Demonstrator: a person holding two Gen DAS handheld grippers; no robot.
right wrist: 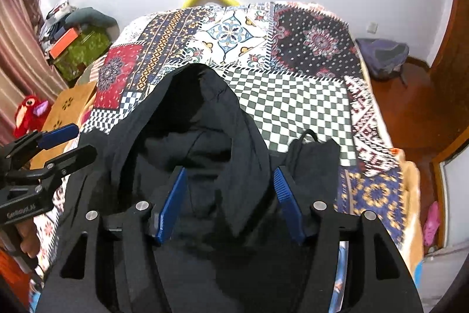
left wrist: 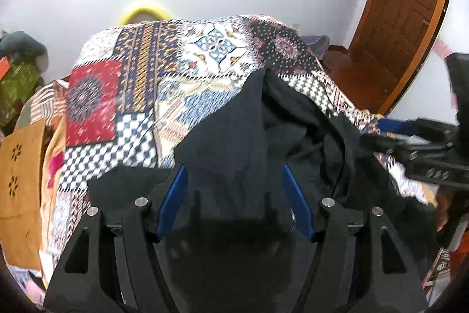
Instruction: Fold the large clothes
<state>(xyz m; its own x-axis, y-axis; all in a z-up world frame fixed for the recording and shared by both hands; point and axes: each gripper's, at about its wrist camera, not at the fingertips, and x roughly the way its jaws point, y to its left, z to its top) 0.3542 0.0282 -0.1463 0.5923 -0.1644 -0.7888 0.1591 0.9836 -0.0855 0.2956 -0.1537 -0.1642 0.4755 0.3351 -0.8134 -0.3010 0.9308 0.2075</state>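
Right wrist: black hooded garment (right wrist: 205, 119) on patchwork bedspread (right wrist: 293, 101).

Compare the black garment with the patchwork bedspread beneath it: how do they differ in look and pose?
The black garment is plain and dark; the patchwork bedspread shows many colours and patterns. The garment lies rumpled, with raised folds; the bedspread lies spread flat. The garment covers only the near part; the bedspread runs to the far edge of the bed. Both are cloth.
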